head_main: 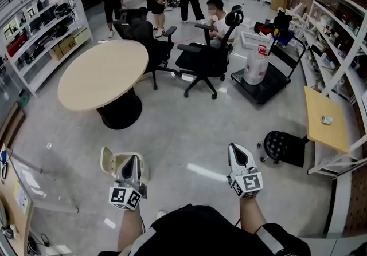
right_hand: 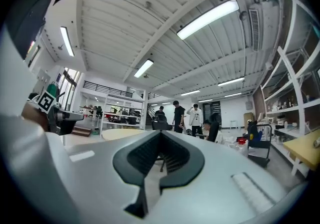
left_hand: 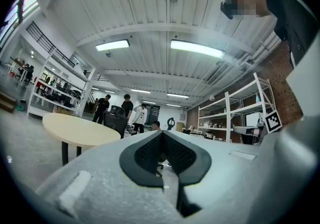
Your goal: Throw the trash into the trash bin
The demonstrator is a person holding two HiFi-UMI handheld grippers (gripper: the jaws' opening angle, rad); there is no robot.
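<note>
A small beige trash bin (head_main: 110, 161) with its lid up stands on the grey floor at the lower left. My left gripper (head_main: 131, 163) hovers over the bin's open top and hides most of the inside. In the left gripper view the left gripper (left_hand: 162, 135) is shut, pads meeting, with nothing between them. My right gripper (head_main: 239, 156) hangs over bare floor to the right of the bin, well apart from it. The right gripper view shows the right gripper (right_hand: 160, 135) shut and empty too. No trash shows in either gripper.
A round beige table (head_main: 103, 74) stands ahead on the left, with black office chairs (head_main: 200, 57) behind it. Several people are at the back. A black cart carries a white bag (head_main: 256, 66). A black stool (head_main: 279, 146) and a yellow-topped desk (head_main: 325, 126) are at the right.
</note>
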